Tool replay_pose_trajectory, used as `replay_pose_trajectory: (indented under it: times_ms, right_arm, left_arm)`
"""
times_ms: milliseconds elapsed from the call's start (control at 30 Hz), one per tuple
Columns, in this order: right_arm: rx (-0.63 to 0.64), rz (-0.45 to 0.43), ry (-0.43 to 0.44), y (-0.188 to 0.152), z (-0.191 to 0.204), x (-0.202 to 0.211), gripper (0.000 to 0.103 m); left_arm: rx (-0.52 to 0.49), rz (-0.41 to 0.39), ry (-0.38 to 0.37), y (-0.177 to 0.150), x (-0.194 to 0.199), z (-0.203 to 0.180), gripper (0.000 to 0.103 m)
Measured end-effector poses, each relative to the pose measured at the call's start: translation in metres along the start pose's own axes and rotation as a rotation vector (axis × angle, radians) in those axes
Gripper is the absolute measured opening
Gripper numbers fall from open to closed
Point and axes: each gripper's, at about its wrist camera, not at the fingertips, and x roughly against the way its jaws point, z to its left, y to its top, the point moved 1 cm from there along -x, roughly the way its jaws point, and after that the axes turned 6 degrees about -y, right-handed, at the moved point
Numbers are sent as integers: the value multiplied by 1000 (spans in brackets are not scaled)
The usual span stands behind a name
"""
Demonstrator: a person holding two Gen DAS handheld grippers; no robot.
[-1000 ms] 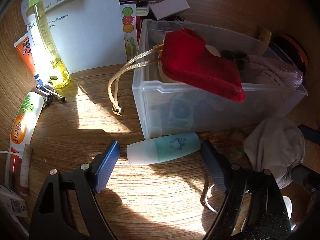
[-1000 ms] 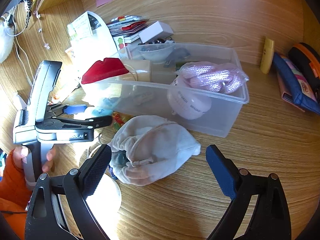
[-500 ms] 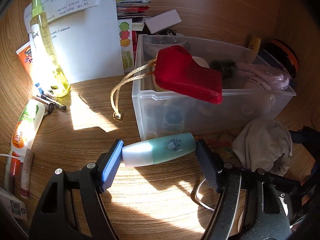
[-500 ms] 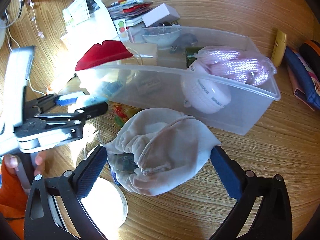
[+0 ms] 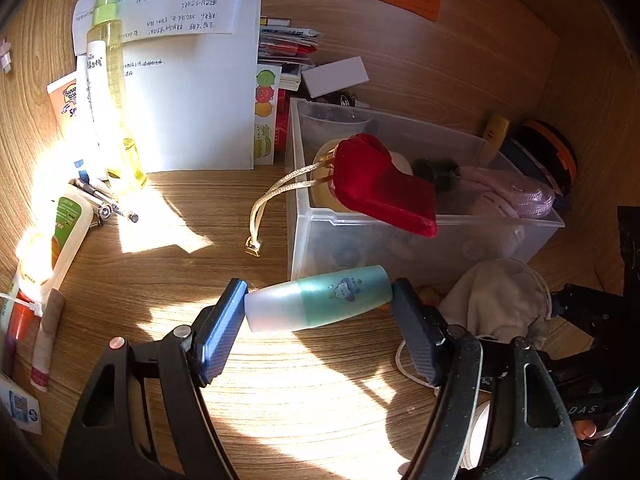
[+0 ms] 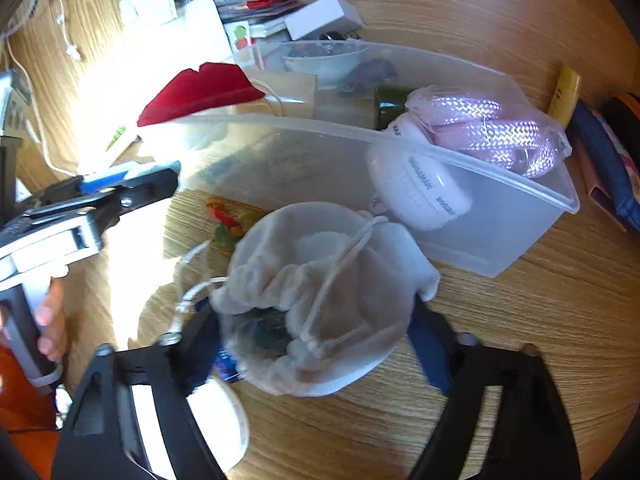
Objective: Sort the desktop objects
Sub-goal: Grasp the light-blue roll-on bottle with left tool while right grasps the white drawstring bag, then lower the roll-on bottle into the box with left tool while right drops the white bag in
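Observation:
A teal bottle with a white cap [image 5: 320, 298] lies crosswise between the pads of my left gripper [image 5: 318, 308], which is shut on its two ends just above the wooden desk. In the right wrist view, a grey drawstring pouch [image 6: 320, 264] sits in front of the clear plastic bin [image 6: 500, 240]. My right gripper [image 6: 314, 316] is closing, and its fingers press into the pouch's sides. The same pouch [image 5: 496, 300] shows at the right of the left wrist view. A red pouch [image 5: 384, 188] hangs over the bin's near rim.
The bin holds a pink rope in a bag [image 6: 480, 128] and a white round case [image 6: 420, 188]. A yellow spray bottle [image 5: 112, 92], tubes [image 5: 60, 232] and pens [image 5: 108, 204] lie at the left. White paper [image 5: 192, 92] stands behind. A white disc [image 6: 216, 420] lies by the right gripper.
My left gripper closed on the ends of the teal bottle and rose a little with it. My right gripper came down around the grey pouch and its jaws narrowed onto it.

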Motion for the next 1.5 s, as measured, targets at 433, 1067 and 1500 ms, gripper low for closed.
replay_pose_trajectory:
  times_ms: [433, 1067, 1500]
  right_arm:
    - [-95, -123, 60, 3, -19, 47, 57]
    - [-60, -319, 24, 35, -29, 104, 57]
    - [-90, -333, 26, 58, -44, 90, 58]
  left_arm:
    - [-16, -58, 36, -5, 15, -1, 73]
    - [-24, -169, -1, 21, 55, -13, 73]
    - [-79, -173, -36, 53, 37, -32, 73]
